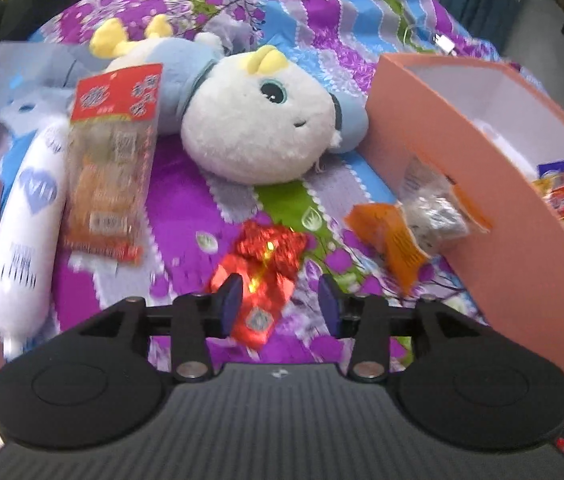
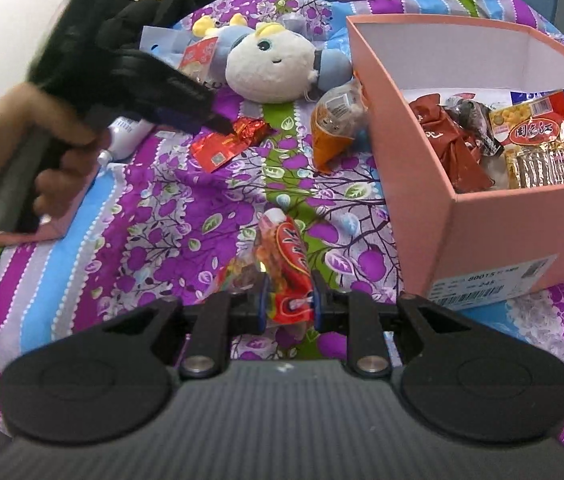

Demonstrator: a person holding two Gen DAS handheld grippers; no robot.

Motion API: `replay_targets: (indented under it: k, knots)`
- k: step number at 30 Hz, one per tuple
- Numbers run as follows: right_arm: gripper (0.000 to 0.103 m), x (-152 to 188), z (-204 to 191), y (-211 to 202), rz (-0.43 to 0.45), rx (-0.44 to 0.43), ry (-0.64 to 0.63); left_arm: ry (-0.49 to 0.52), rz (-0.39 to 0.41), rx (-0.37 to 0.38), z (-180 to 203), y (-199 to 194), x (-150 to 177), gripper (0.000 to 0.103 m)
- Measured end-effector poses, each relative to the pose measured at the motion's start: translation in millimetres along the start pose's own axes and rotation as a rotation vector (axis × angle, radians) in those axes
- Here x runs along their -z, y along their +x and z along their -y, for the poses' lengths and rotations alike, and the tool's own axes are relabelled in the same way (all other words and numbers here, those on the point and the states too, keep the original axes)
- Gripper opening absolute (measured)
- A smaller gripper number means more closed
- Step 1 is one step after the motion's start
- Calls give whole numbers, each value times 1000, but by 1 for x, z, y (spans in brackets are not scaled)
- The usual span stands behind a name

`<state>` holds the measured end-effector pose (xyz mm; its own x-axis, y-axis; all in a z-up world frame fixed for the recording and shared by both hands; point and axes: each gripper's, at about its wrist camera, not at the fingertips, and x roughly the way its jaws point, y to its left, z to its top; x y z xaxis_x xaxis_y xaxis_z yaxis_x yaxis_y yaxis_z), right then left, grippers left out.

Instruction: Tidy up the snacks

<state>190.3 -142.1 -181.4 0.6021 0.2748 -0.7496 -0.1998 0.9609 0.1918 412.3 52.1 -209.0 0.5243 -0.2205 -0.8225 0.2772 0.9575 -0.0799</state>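
— Purple floral bedspread (image 2: 169, 208), soft and rumpled, covers the bed. What lies on it?

— A crinkly red foil packet (image 1: 259, 276), an orange cone-shaped wrapper (image 2: 328, 136), a smooth white tube (image 1: 25, 216), a long clear snack pack (image 1: 111, 160) with a red header, and a round plush toy (image 1: 257, 120). The stiff pink cardboard box (image 2: 414, 168) holds several packets already.

— Anything unclear?

— The left view is blurred; print on the packs is unreadable, and the box is cut off at its right edge.

— And the tongs?

— The left tongs (image 1: 279, 300) stand spread, angled down over the red foil packet without pinching it; a hand (image 2: 53, 160) grips their handle. The right tongs (image 2: 288, 302) pinch a glossy red-and-orange snack bag (image 2: 286, 268) beside the box.
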Motion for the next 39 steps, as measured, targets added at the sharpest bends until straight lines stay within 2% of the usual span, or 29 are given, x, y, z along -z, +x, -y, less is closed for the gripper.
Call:
replay_targets:
  k: [2, 6, 10, 14, 17, 19, 23, 26, 30, 39]
  knots:
    - [24, -1, 0, 0, 1, 2, -11, 32, -9, -11, 2, 14, -8, 49]
    - [24, -2, 2, 2, -10, -8, -14, 85, -37, -37, 5, 39, -19, 61]
    - [24, -3, 2, 3, -15, -6, -29, 117, -42, -58, 6, 56, -25, 66]
    - [24, -4, 4, 5, -19, -7, -29, 111, -65, -54, 2, 72, -26, 66]
    - [24, -5, 5, 5, -18, -8, -26, 121, -60, -61, 3, 75, -22, 58]
    - [24, -5, 5, 3, -13, -9, -28, 115, -53, -59, 6, 70, -20, 57]
    - [24, -7, 3, -3, 2, -14, -34, 105, -45, -66, 10, 51, -13, 57]
    - [24, -7, 1, -11, 21, -17, -42, 57, -35, -77, 11, 28, -7, 57]
    - [24, -8, -2, -24, 53, -16, -44, 31, -3, -101, 14, -11, 4, 57]
    - [24, -7, 0, -60, 129, 8, -38, -109, 57, -111, 23, -103, 37, 57]
